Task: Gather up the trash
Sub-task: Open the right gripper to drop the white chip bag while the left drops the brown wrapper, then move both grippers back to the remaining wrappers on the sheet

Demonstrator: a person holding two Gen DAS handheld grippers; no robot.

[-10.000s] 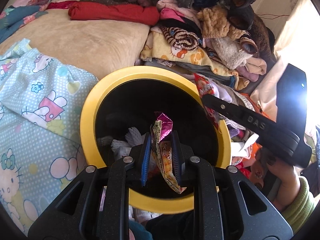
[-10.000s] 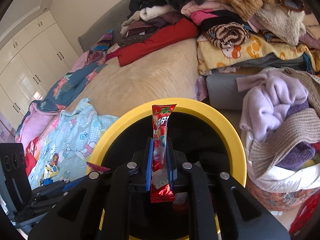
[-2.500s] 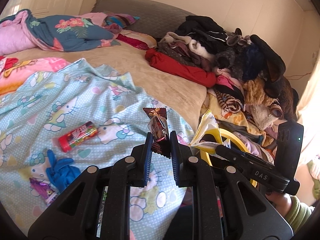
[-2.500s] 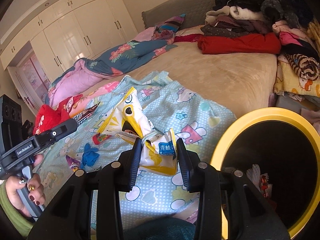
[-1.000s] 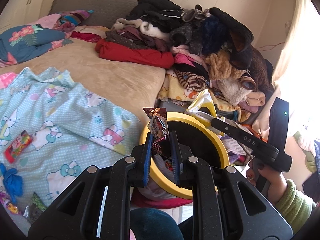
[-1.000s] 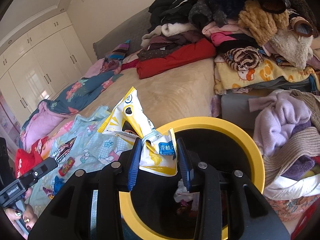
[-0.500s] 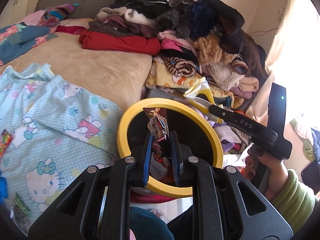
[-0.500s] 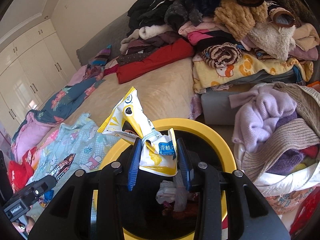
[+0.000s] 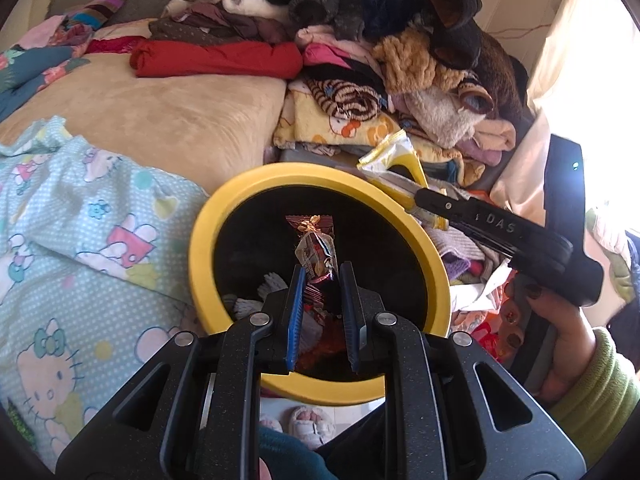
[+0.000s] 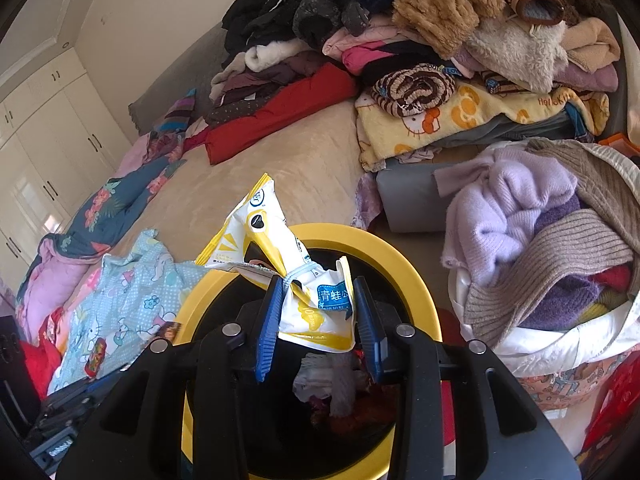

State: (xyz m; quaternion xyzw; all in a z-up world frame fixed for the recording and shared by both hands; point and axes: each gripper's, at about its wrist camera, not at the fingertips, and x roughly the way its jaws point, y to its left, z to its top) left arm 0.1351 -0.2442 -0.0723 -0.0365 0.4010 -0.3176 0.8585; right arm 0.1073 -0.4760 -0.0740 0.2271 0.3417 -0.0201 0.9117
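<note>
A round bin with a yellow rim [image 9: 248, 184] [image 10: 404, 256] stands beside the bed, dark inside, with white tissue and red scraps [image 10: 340, 388] at its bottom. My left gripper [image 9: 320, 312] is shut on a crumpled brown snack wrapper [image 9: 314, 248] and hangs over the bin's mouth. My right gripper [image 10: 318, 316] is shut on a yellow and white snack bag [image 10: 276, 256], which sticks up over the bin's far rim. In the left wrist view the right gripper [image 9: 424, 200] comes in from the right with that bag [image 9: 394, 160] over the rim, a hand in a green sleeve behind it.
The bed carries a light blue cartoon-print sheet [image 9: 80, 220] and a beige blanket [image 9: 172, 116]. A red tube wrapper [image 10: 95, 356] lies on the sheet. Piled clothes [image 9: 360, 40] rise behind the bin. A basket of knitwear [image 10: 560, 248] stands to its right.
Both grippers have moved from the bed side toward the bin and lowered. The bin now sits centred under each held piece of trash. Neither grip has changed.
</note>
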